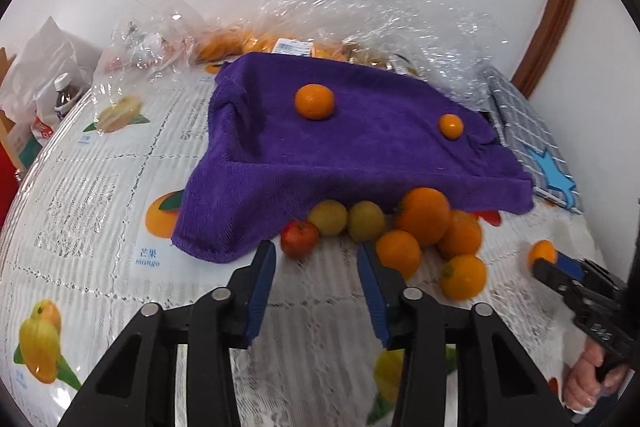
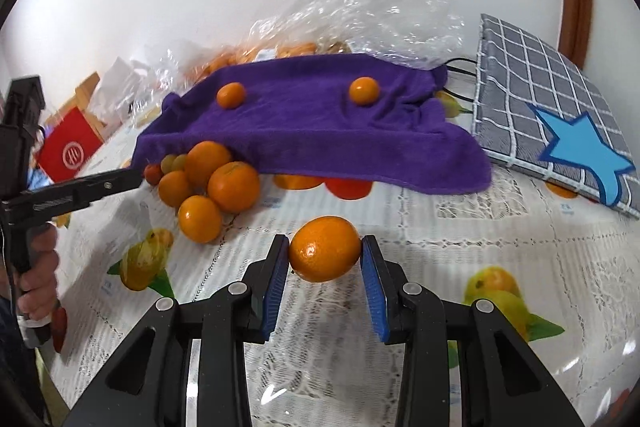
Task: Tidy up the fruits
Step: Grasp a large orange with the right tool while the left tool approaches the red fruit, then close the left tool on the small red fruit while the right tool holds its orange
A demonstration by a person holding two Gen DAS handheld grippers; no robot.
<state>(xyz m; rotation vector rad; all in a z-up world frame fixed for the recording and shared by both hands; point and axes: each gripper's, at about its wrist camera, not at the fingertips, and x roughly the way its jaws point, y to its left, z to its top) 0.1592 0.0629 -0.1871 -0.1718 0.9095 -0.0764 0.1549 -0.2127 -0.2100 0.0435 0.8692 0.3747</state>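
Right tongs [image 2: 325, 259]: closed on an orange [image 2: 325, 249], held just above the counter [image 2: 500, 227].
Left tongs [image 1: 316, 263]: open, nothing between the pads, pointing at a red fruit [image 1: 299, 238].
Fruit pile [image 1: 424, 227]: on the counter, at the towel's near edge.
Towel [image 1: 340, 155]: purple, draped over something, two small oranges [image 1: 315, 101] on top.

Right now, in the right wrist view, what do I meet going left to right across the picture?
Left gripper → red box → pile of oranges → orange clamped in the right gripper → grey checked pad with a blue star. The purple towel spans the middle behind them, so it has no single place.
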